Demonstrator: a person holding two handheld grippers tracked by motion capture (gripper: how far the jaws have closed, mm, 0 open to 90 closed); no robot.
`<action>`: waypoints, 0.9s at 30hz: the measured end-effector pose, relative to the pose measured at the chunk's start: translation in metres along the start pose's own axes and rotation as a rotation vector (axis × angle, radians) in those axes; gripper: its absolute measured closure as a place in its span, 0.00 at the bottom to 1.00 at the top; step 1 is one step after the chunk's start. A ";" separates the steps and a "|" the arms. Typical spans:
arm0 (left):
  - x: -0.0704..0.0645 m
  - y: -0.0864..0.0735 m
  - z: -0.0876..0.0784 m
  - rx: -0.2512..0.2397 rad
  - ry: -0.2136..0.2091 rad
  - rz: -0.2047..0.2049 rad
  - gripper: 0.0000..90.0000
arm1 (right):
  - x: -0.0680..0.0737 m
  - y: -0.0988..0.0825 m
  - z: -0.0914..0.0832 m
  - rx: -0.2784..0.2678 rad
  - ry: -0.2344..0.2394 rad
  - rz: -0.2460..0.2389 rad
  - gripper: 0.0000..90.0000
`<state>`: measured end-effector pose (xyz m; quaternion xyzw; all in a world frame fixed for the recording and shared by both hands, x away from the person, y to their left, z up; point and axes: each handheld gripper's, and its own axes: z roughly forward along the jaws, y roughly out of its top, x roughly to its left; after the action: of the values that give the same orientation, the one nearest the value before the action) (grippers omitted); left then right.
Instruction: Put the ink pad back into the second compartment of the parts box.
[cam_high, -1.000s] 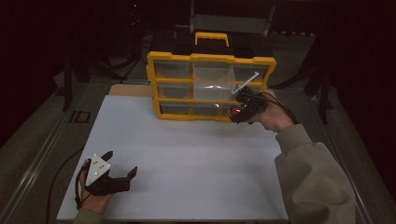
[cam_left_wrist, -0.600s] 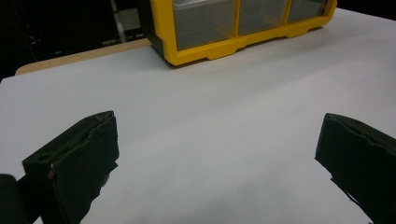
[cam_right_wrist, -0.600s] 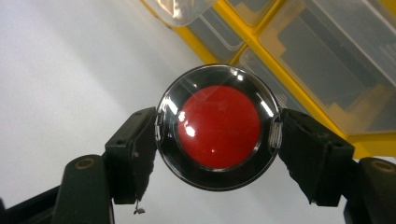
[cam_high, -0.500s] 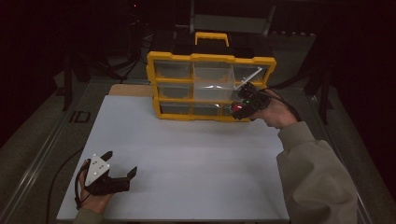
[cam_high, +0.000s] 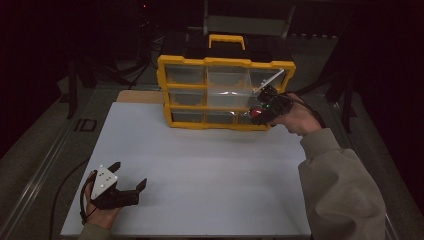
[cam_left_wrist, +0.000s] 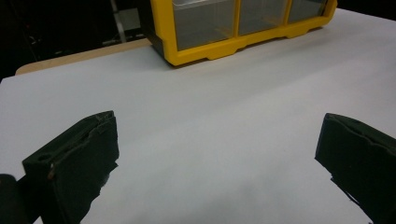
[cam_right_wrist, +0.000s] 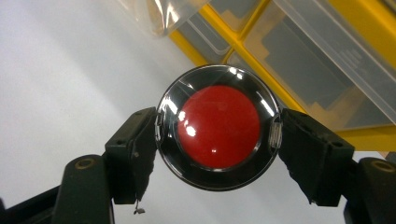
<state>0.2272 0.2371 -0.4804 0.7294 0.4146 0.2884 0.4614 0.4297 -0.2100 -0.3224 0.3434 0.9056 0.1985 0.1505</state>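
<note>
**benchrat:** So which step is this? The right tool (cam_right_wrist: 217, 135) is clamped on a round thing with a red centre and a chrome rim (cam_right_wrist: 218, 127), one pad on each side of the rim. Could be a push button or a lens cap, I can't say for sure.

**partsbin_joe:** Looks to me like carry-and-stow. In the high view that right tool (cam_high: 260, 111) sits right at the lower right corner of the yellow compartment organizer (cam_high: 226, 62), which stands upright at the far end of the white surface (cam_high: 210, 170). Just beyond the tool's tip there's a clear lid or bin front (cam_high: 272, 80) tilted open.

**benchrat:** And the other hand?

**partsbin_joe:** The left tool (cam_high: 128, 176) rests on the surface near the person, well apart from the organizer, jaws spread wide with nothing between them. From its own camera the organizer's bottom row (cam_left_wrist: 243, 21) is far ahead.

**benchrat:** So next move?

**partsbin_joe:** My guess: line the disc up with an open compartment ahead of the tool, keep it level so the slick rim doesn't slip out, then ease the jaws apart once it's inside. Which compartment it's headed for, I can't tell.
</note>
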 end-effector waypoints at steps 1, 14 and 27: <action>0.000 0.000 0.000 0.001 0.000 0.001 0.00 | 0.000 0.000 -0.001 0.000 0.001 0.001 0.33; 0.000 0.000 0.000 0.001 -0.001 0.001 0.00 | -0.005 0.003 -0.009 -0.009 -0.008 0.007 0.33; 0.000 0.000 0.001 0.001 -0.002 0.000 0.00 | -0.012 0.008 -0.019 -0.019 -0.017 0.020 0.33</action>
<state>0.2275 0.2367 -0.4807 0.7299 0.4144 0.2874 0.4615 0.4352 -0.2181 -0.3010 0.3524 0.8990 0.2057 0.1593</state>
